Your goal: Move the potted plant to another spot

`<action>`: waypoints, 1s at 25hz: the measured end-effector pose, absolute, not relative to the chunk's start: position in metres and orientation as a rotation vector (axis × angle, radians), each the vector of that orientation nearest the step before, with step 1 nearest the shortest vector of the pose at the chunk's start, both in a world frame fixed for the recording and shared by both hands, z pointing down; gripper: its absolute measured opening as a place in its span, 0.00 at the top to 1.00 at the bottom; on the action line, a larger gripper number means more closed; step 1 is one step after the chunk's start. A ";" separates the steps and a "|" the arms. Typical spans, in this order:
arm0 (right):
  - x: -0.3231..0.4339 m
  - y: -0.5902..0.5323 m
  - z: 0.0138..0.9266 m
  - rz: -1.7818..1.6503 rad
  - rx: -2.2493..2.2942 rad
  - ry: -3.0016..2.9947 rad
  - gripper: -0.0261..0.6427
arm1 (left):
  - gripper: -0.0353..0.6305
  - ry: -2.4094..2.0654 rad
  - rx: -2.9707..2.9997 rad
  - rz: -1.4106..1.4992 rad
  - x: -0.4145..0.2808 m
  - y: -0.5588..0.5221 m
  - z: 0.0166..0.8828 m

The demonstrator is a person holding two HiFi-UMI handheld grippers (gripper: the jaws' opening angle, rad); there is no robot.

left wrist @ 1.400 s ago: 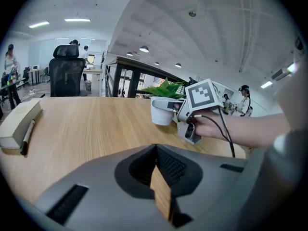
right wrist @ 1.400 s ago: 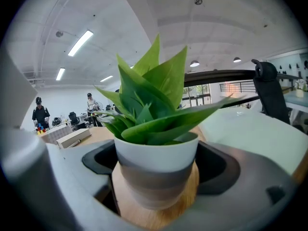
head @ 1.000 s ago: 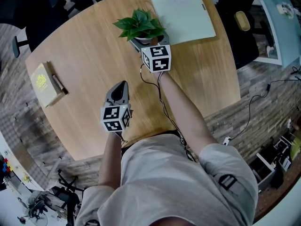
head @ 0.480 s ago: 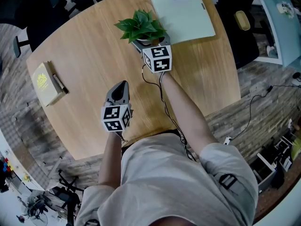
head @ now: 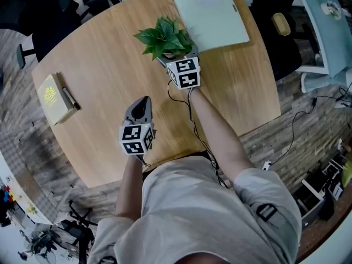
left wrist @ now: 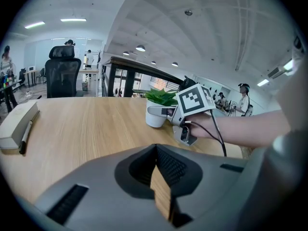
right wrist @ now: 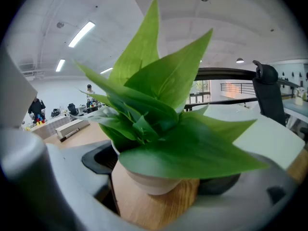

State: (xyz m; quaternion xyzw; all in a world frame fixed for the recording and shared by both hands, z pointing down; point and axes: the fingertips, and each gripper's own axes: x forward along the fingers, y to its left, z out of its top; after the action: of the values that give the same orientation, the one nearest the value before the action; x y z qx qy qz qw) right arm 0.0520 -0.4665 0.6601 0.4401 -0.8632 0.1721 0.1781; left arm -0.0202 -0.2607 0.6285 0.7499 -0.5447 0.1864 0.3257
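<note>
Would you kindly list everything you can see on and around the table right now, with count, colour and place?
table: one, light wood, rounded, under everything.
potted plant: one, green leaves in a white pot, far side of the table.
flat pad: one, pale green, far edge, just right of the plant.
book: one, yellowish, left edge of the table.
pen: one, dark, along the book's right side.
office chair: one, black, beyond the table.
left gripper: one, grey, jaws shut and empty, over the near side of the table.
right gripper: one, grey, jaws closed on the pot.
shirt: one, light grey, bottom of the head view.
</note>
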 end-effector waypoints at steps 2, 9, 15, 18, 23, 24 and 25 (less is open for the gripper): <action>0.051 -0.462 0.663 0.456 1.230 -2.428 0.21 | 0.93 -1.429 1.967 0.491 -0.020 -0.258 0.628; 0.054 -0.451 0.672 0.462 1.204 -2.390 0.20 | 0.93 -1.431 1.971 0.489 -0.017 -0.248 0.625; 0.057 -0.436 0.677 0.504 1.188 -2.378 0.16 | 0.93 -1.433 1.968 0.472 -0.020 -0.240 0.625; 0.062 -0.424 0.677 0.513 1.188 -2.375 0.16 | 0.93 -1.421 1.964 0.454 -0.018 -0.235 0.625; 0.076 -0.401 0.675 0.539 1.224 -2.359 0.17 | 0.93 -1.393 1.967 0.404 -0.016 -0.228 0.622; 0.079 -0.395 0.675 0.539 1.233 -2.351 0.18 | 0.93 -1.390 1.972 0.403 -0.016 -0.226 0.621; 0.081 -0.388 0.674 0.541 1.241 -2.345 0.21 | 0.93 -1.387 1.977 0.403 -0.017 -0.224 0.621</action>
State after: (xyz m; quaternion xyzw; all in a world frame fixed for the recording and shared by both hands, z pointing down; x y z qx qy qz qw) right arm 0.0812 -0.3883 0.6737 0.4476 -0.8457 0.1951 0.2155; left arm -0.0166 -0.2241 0.6213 0.7593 -0.5330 0.1548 0.3398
